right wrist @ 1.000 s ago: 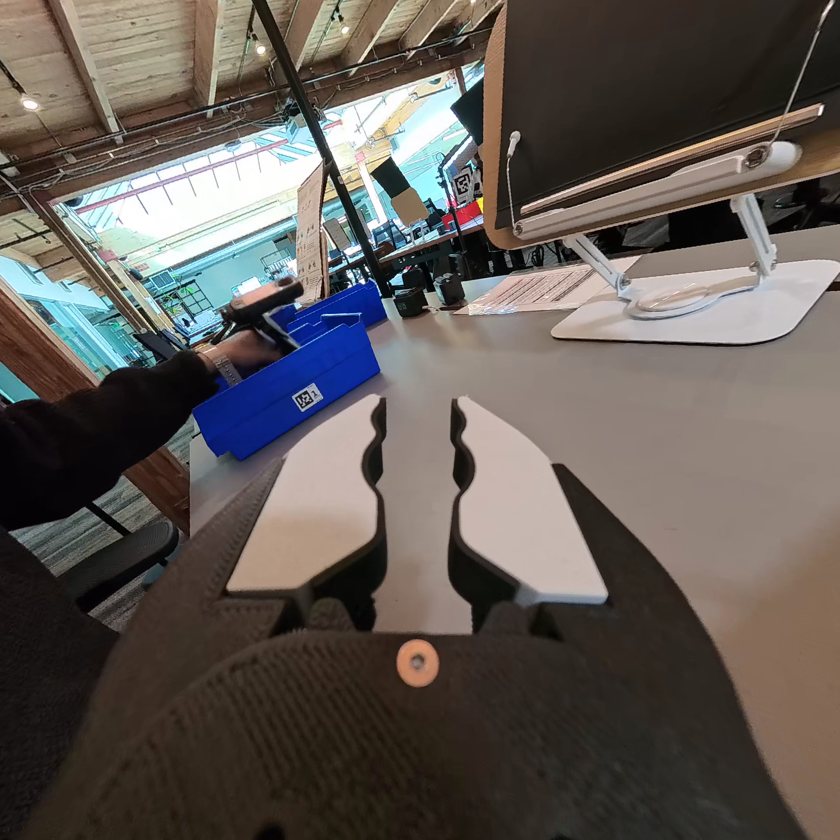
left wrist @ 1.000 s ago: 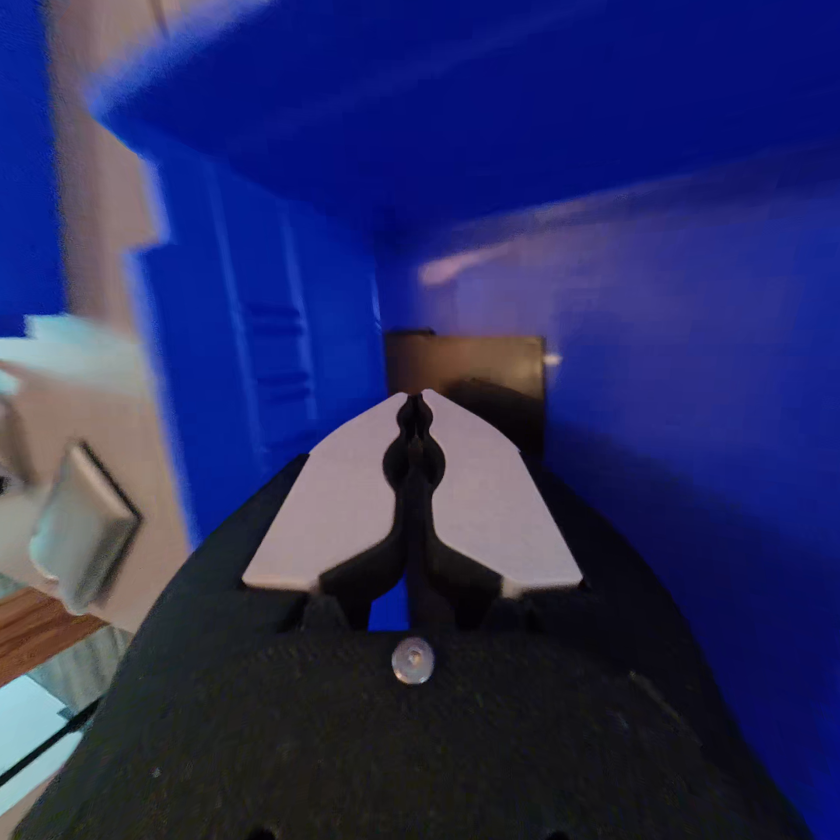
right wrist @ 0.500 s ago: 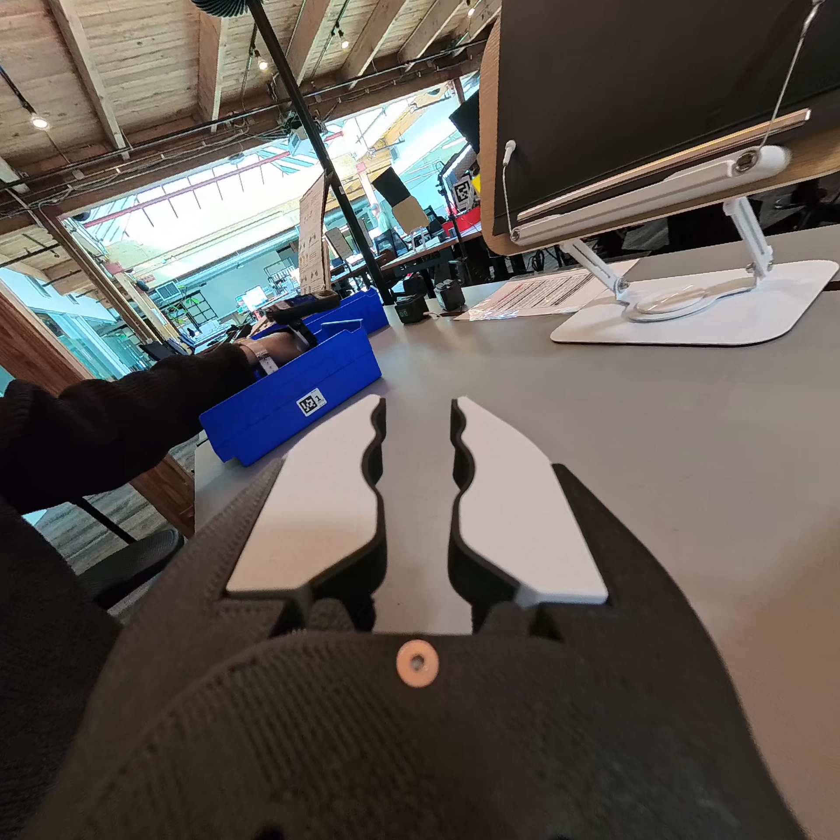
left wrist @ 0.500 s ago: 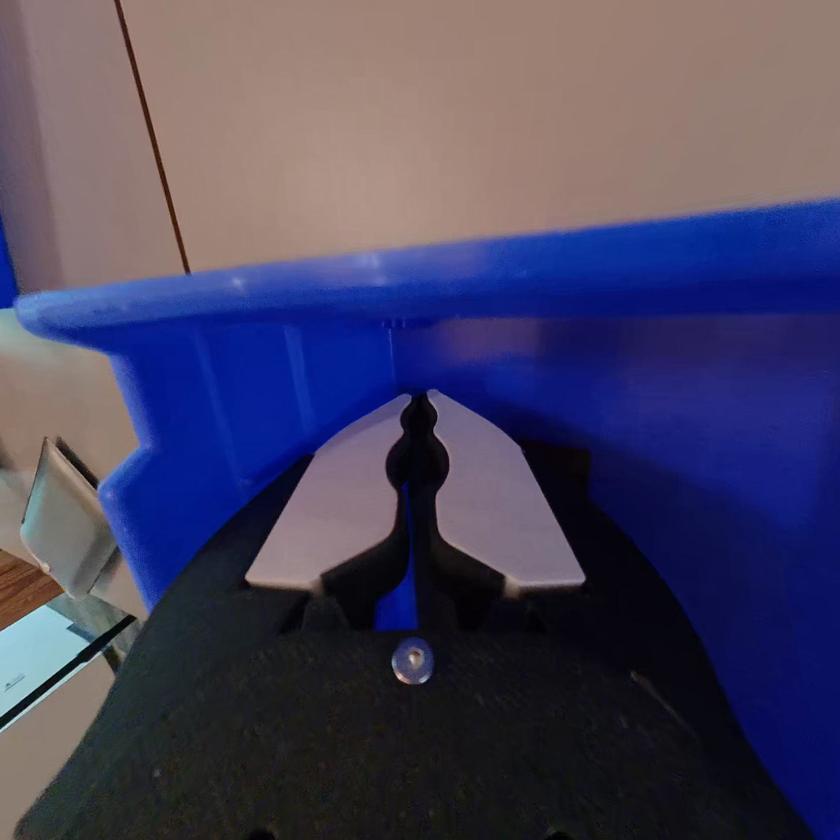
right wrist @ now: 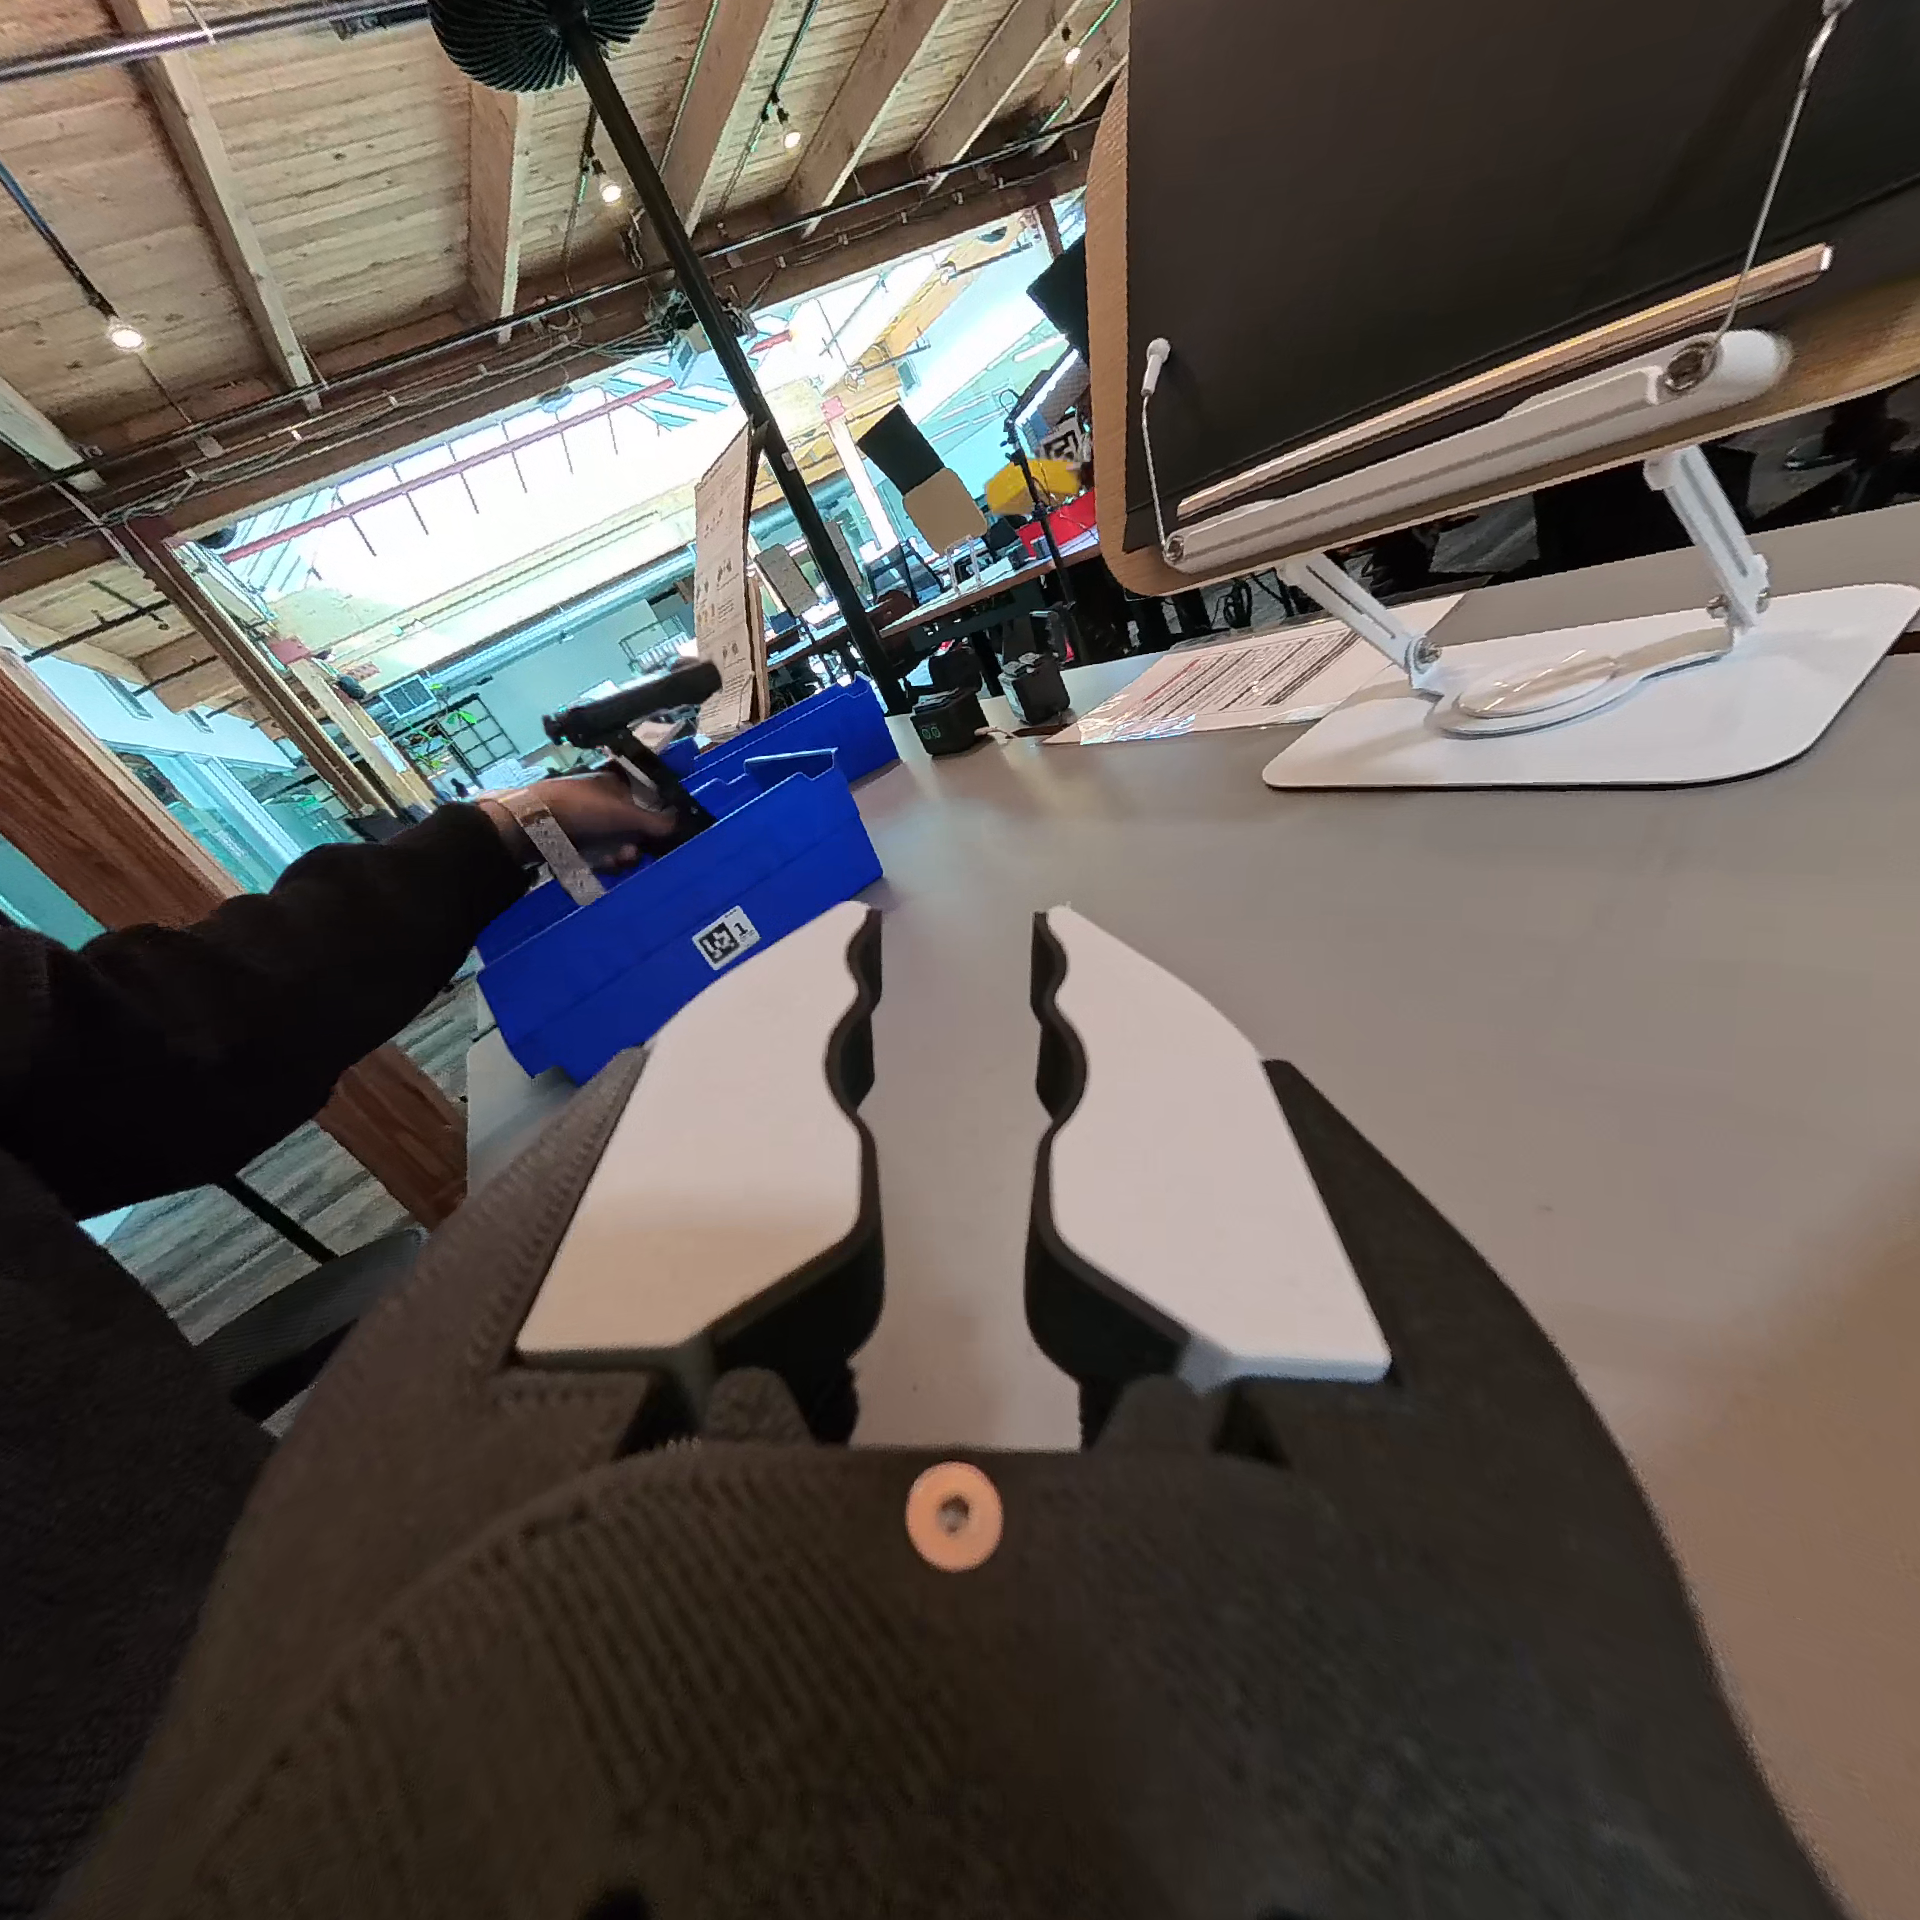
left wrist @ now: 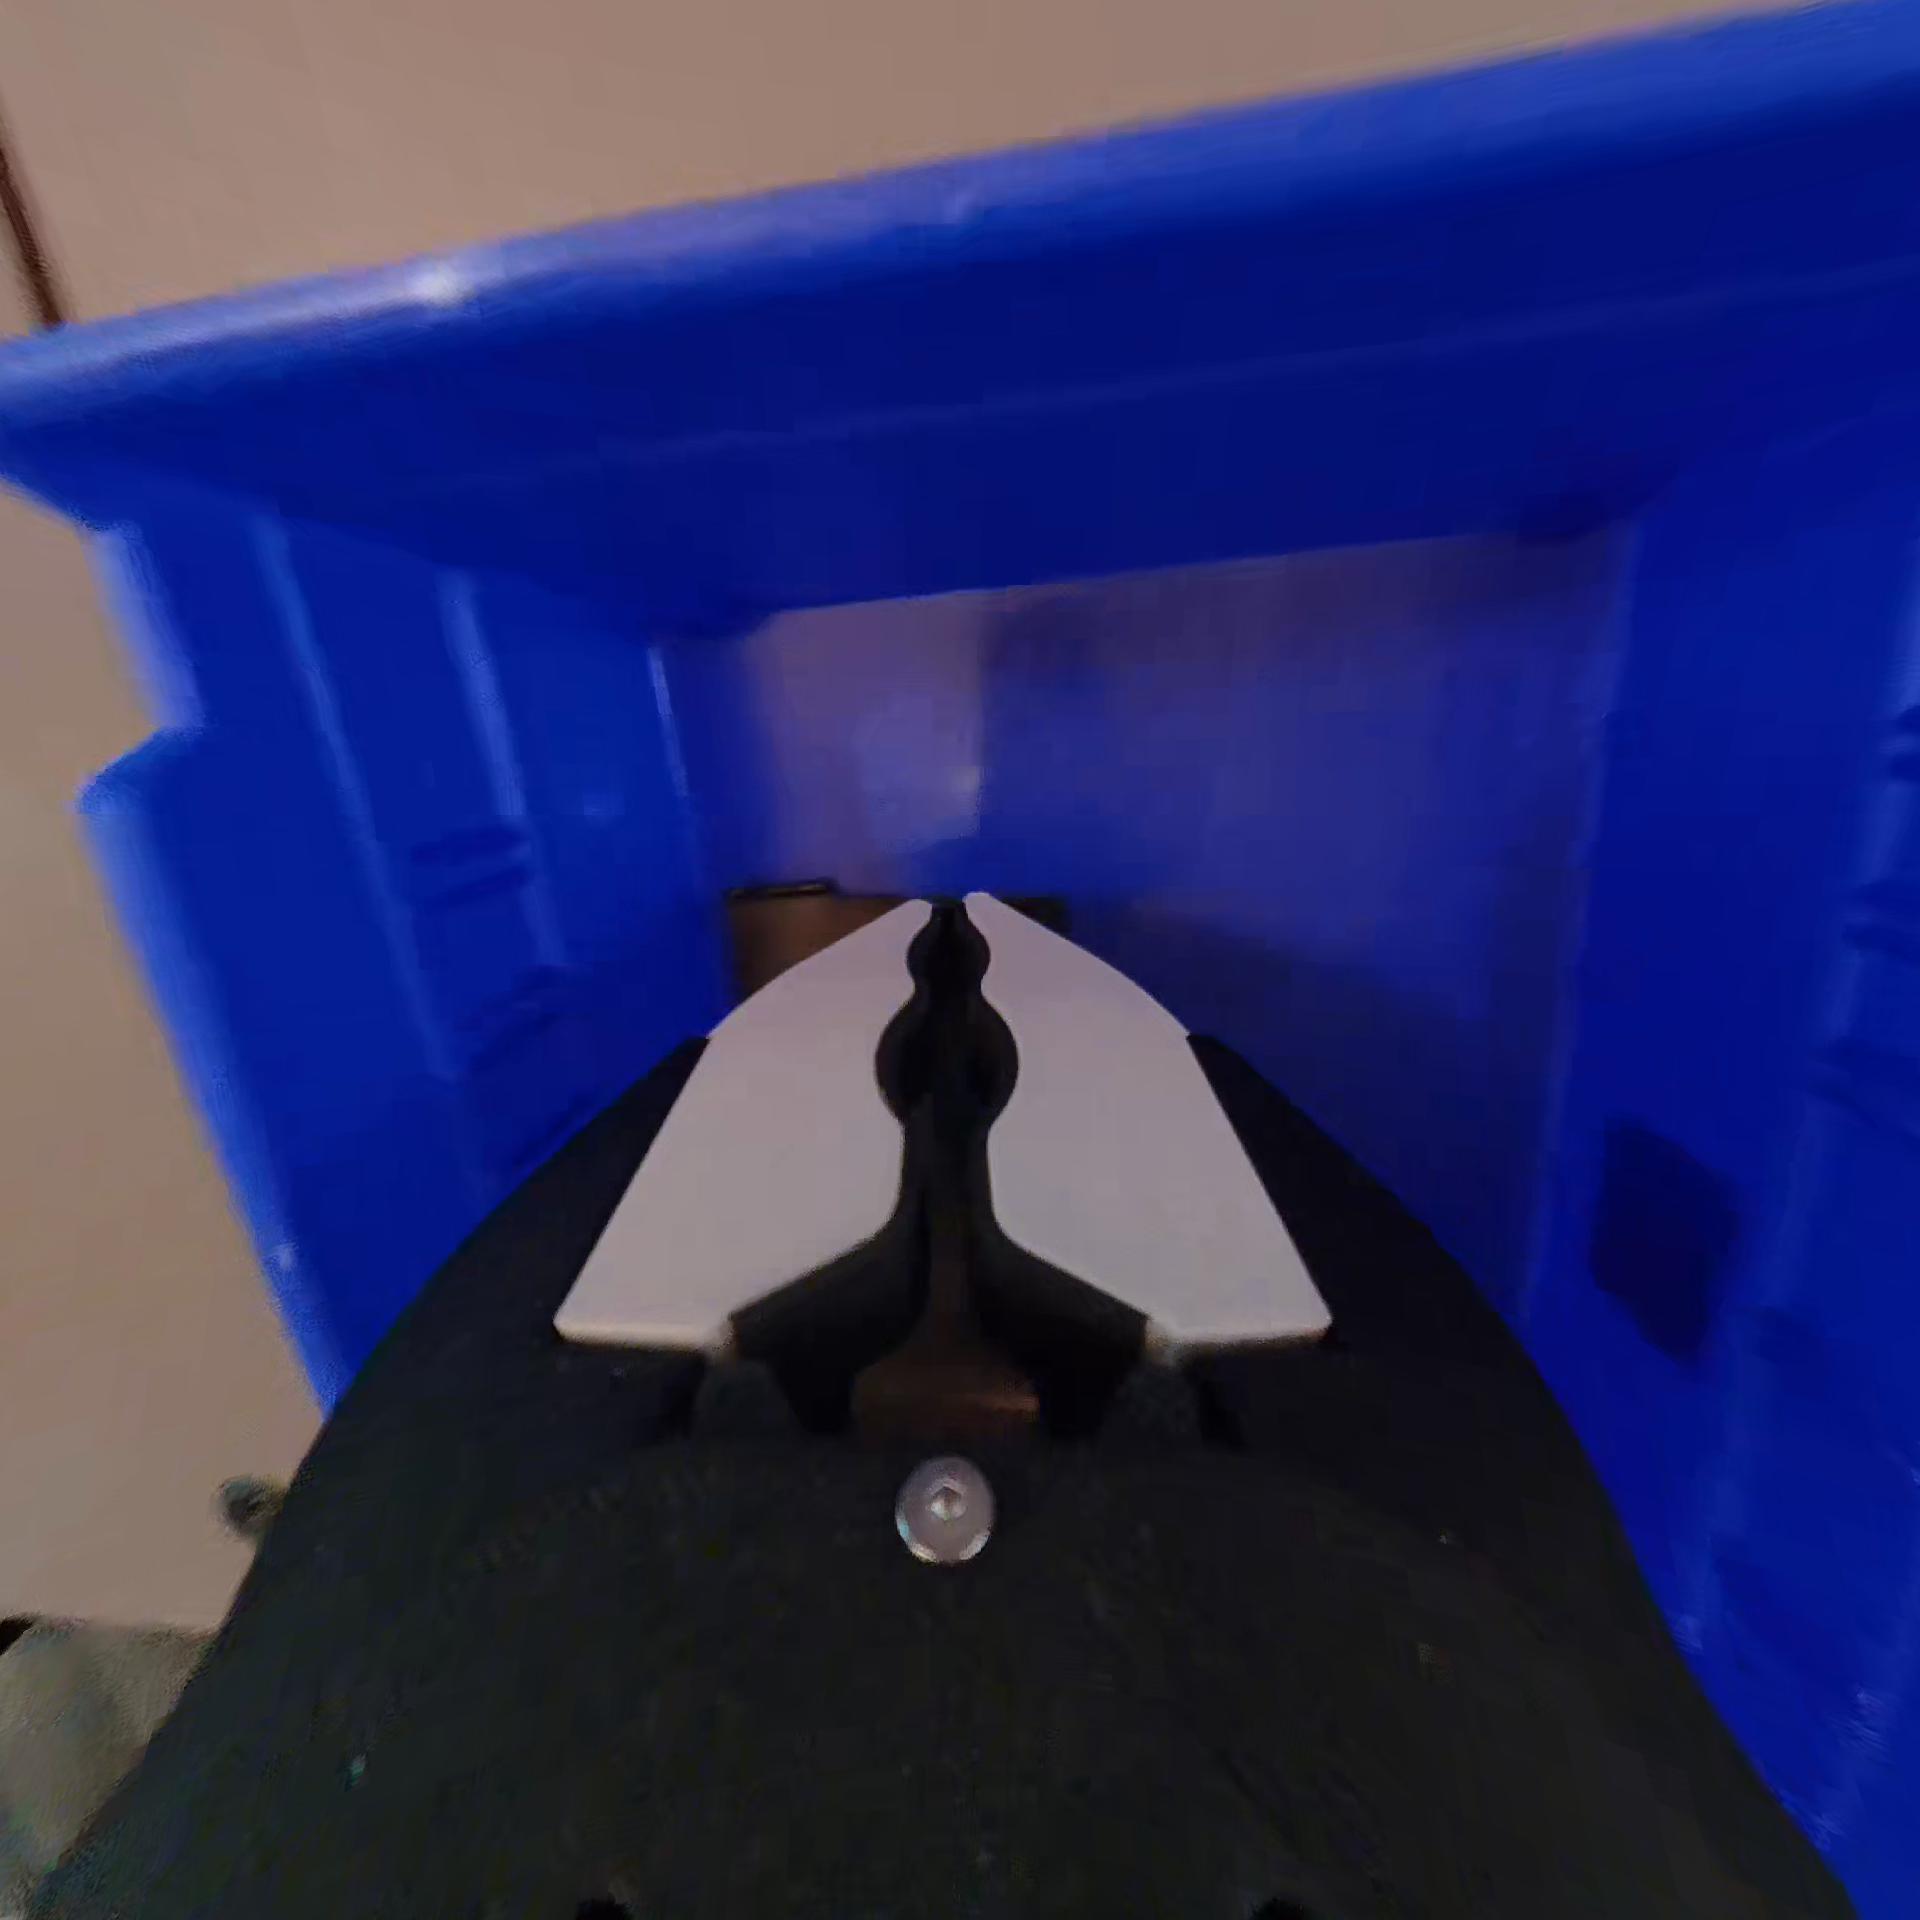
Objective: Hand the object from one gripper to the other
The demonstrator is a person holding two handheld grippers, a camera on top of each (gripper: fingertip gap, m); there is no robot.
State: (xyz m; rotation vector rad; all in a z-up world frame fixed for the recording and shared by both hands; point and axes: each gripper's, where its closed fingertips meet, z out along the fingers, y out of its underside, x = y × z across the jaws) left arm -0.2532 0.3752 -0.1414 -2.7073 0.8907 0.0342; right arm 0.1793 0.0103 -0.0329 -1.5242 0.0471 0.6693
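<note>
The left tool (left wrist: 951, 904) has been dipped back into the blue bin (left wrist: 935, 343). Half a second ago only the bin's rim and the wall behind it were framed; now the inner walls and far end are seen again. The dark object (left wrist: 779, 930) is back in view too, a flat brownish piece at the bin's far end, partly hidden behind the fingertips. A brown tone is now seen through the slot at the base of the fingers, where blue was showing before, so the tool is judged to be lying right over the object.

For the task, the pick-up looks to be under way and the handover not yet begun: the object is in the bin, not in the air between the tools.

The left tool's fingers are pressed together, tip to tip, as in both earlier views. Whether a thin edge of the object is pinched between them cannot be told, since the view is blurred and the contact is hidden.

In the right wrist view the hand (right wrist: 592, 821) gripping the left tool is seen low in the bin. The right tool (right wrist: 956, 925) has not been moved: it is held just above the grey desk (right wrist: 1455, 1039), well apart from the bin. Its fingers are parted by a moderate gap, with nothing between them but bare desk.
</note>
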